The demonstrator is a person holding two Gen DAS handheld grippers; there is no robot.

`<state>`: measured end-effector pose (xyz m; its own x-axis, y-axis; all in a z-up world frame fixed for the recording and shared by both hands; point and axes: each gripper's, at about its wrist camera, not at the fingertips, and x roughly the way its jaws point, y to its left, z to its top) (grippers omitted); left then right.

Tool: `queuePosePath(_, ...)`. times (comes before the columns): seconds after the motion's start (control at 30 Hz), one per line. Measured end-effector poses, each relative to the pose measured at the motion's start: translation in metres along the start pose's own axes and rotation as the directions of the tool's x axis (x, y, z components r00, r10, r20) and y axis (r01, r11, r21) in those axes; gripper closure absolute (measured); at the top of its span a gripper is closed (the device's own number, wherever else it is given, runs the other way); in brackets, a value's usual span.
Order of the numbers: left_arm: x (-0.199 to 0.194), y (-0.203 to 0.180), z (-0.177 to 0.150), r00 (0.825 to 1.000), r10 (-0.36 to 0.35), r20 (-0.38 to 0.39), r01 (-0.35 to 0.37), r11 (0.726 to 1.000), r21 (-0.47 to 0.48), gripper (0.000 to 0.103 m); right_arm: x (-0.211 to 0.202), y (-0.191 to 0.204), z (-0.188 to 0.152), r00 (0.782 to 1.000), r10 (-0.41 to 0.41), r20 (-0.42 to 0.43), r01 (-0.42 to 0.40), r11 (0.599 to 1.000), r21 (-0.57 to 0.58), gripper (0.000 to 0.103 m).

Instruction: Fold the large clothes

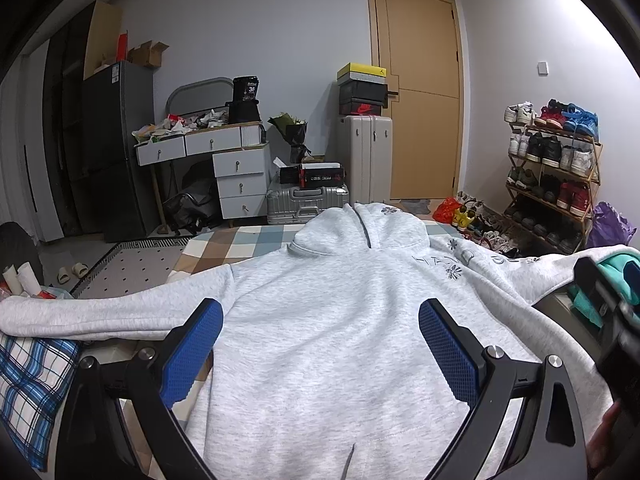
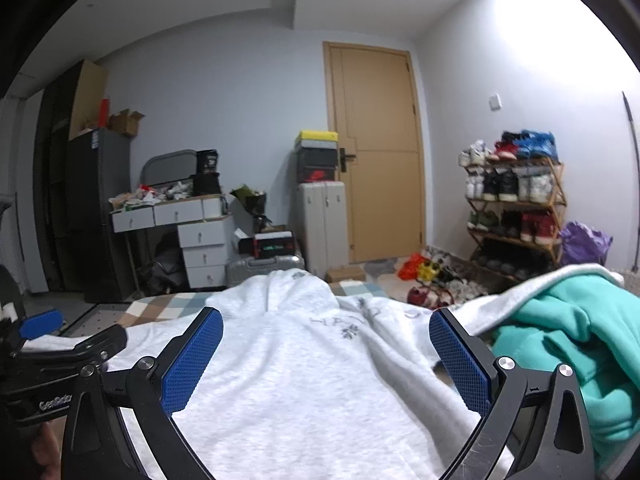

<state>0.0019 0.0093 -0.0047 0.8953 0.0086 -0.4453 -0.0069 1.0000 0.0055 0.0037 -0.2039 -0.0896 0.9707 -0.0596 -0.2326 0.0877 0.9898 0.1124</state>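
A light grey hoodie (image 1: pixel 328 320) lies spread flat on the bed, hood pointing away toward the door, sleeves stretched out to both sides. My left gripper (image 1: pixel 320 320) hovers open over its lower body, blue pads (image 1: pixel 192 348) wide apart with nothing between them. In the right wrist view the same hoodie (image 2: pixel 304 368) fills the foreground, and my right gripper (image 2: pixel 326 332) is open above its right half. The left gripper (image 2: pixel 60 344) shows at that view's left edge. The right gripper's black body (image 1: pixel 612 320) shows at the left view's right edge.
A teal garment (image 2: pixel 568 344) is heaped on the bed at the right, beside the hoodie's sleeve. A blue plaid cloth (image 1: pixel 32 372) lies at the left. Beyond the checked bedspread (image 1: pixel 240 244) stand suitcases (image 1: pixel 304 200), a drawer desk (image 1: pixel 236 168) and a shoe rack (image 1: pixel 556 176).
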Motion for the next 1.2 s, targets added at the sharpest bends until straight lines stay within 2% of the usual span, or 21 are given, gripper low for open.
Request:
queuePosePath(0.13,0.000,-0.002,0.000,1.000,-0.015,-0.009,0.015,1.000,0.006,0.007,-0.004,-0.026,0.027,0.998,0.051,-0.022,-0.051,0.999,0.010,0.000)
queuePosePath(0.27,0.000,-0.006,-0.002,0.999,-0.031,-0.015,0.031,0.999,0.016,0.007,0.001,-0.090,0.068,0.996,0.041,-0.084,-0.034,0.996,0.082,0.000)
queuePosePath(0.37,0.001,-0.010,-0.004,0.999,-0.044,-0.024,0.044,0.999,0.022,0.007,0.011,-0.157,0.092,0.991,-0.011,-0.135,0.034,0.985,0.169,0.000)
queuePosePath(0.47,0.006,-0.017,-0.006,0.999,-0.030,-0.042,0.031,0.999,0.030,0.007,0.032,-0.247,0.106,0.963,-0.086,-0.255,0.150,0.958,0.244,0.000)
queuePosePath(0.5,0.007,-0.019,-0.007,0.998,-0.039,-0.049,0.040,0.999,0.034,0.007,0.038,-0.274,0.106,0.952,-0.096,-0.290,0.180,0.943,0.281,0.000)
queuePosePath(0.6,0.013,-0.026,-0.010,0.997,-0.041,-0.070,0.045,0.997,0.056,0.007,0.054,-0.361,0.093,0.912,-0.129,-0.389,0.297,0.862,0.411,0.000)
queuePosePath(0.63,0.015,-0.029,-0.011,0.996,-0.041,-0.075,0.046,0.997,0.065,0.007,0.061,-0.393,0.084,0.890,-0.128,-0.436,0.345,0.817,0.463,0.000)
queuePosePath(0.73,0.020,-0.035,-0.013,0.995,-0.038,-0.087,0.046,0.995,0.086,0.007,0.078,-0.455,0.060,0.853,-0.087,-0.514,0.411,0.719,0.561,0.000)
queuePosePath(0.77,0.022,-0.037,-0.014,0.995,-0.037,-0.090,0.046,0.995,0.092,0.007,0.083,-0.469,0.051,0.847,-0.074,-0.526,0.427,0.684,0.591,0.000)
queuePosePath(0.93,0.030,-0.048,-0.018,0.994,-0.021,-0.112,0.037,0.990,0.135,0.007,0.107,-0.511,0.017,0.854,0.069,-0.516,0.414,0.511,0.754,0.000)
queuePosePath(1.03,0.032,-0.050,-0.019,0.992,-0.017,-0.122,0.034,0.989,0.144,0.007,0.115,-0.525,0.006,0.871,0.121,-0.476,0.389,0.423,0.819,0.004)
queuePosePath(1.07,0.033,-0.051,-0.020,0.992,-0.016,-0.126,0.034,0.988,0.147,0.007,0.118,-0.529,0.004,0.867,0.120,-0.483,0.400,0.410,0.820,0.005)
queuePosePath(1.1,0.033,-0.052,-0.020,0.992,-0.016,-0.128,0.035,0.988,0.149,0.007,0.120,-0.530,0.005,0.860,0.102,-0.500,0.424,0.404,0.810,0.012)
queuePosePath(1.17,0.034,-0.054,-0.021,0.991,-0.014,-0.135,0.035,0.987,0.156,0.007,0.127,-0.531,0.011,0.848,0.071,-0.524,0.448,0.432,0.783,0.021)
queuePosePath(1.2,0.034,-0.054,-0.021,0.991,-0.012,-0.136,0.034,0.987,0.159,0.007,0.130,-0.531,0.014,0.845,0.060,-0.531,0.451,0.452,0.769,0.030)
